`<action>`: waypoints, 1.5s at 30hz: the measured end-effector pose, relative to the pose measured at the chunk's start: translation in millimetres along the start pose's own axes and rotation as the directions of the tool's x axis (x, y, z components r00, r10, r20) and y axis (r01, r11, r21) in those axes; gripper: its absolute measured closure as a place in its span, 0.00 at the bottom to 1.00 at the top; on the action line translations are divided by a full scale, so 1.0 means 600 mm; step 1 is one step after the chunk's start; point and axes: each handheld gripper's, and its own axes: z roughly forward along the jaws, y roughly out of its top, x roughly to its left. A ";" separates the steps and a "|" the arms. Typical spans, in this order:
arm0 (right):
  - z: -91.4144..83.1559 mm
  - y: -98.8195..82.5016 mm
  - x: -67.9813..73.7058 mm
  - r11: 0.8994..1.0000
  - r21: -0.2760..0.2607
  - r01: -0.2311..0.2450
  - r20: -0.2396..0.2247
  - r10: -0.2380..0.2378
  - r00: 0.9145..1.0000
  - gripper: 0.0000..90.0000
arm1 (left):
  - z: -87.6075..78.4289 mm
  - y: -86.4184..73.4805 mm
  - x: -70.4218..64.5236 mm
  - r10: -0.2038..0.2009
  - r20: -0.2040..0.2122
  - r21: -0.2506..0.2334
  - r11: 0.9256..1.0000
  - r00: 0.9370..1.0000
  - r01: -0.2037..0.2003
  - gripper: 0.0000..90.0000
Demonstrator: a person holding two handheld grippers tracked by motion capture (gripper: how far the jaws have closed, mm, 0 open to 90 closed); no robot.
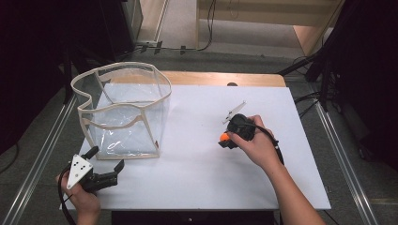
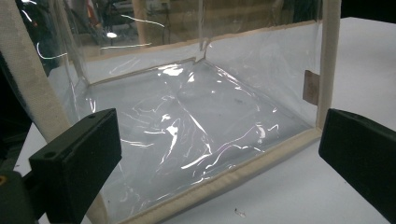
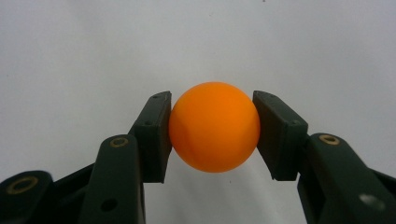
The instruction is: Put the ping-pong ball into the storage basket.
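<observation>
At the near left corner of the white table (image 1: 197,187), the left gripper (image 1: 107,158) sits low in the person's hand with its jaws spread wide and nothing between them. They frame the near bottom edge of the clear bag (image 1: 124,112), which stands just beyond them. In the left gripper view, that cream-trimmed edge (image 2: 224,179) runs across between the two black jaws, apart from both.

Farther in, right of the middle of the table, the right gripper (image 1: 225,140) is clamped on the orange ball (image 1: 224,137). The right gripper view shows both pads pressed against the ball (image 3: 214,126), which hangs above bare white surface.

The bag's open top lies to the left of the ball and slightly farther back, well apart from it. So the carrying hand must likely travel leftward and rise over the rim. The right hand holds the ball, while the left is nearer the bag and could steady it.
</observation>
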 end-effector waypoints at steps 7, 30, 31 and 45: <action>0.000 0.014 0.004 1.000 -0.002 0.021 -0.005 -0.021 1.000 0.53 | 0.000 0.000 0.000 -0.001 0.003 0.001 1.000 1.000 0.001 0.00; 0.002 0.053 0.021 0.997 0.022 0.079 -0.019 -0.079 0.997 0.53 | 0.000 0.000 0.001 -0.002 0.005 0.002 1.000 1.000 0.002 0.00; 0.003 0.055 0.022 0.997 0.019 0.077 -0.023 -0.077 0.997 0.53 | 0.000 0.000 0.001 -0.002 0.005 0.002 1.000 1.000 0.002 0.00; 0.003 0.072 0.029 0.996 0.003 0.085 -0.041 -0.085 0.996 0.53 | 0.000 0.000 0.001 -0.002 0.005 0.002 1.000 1.000 0.002 0.00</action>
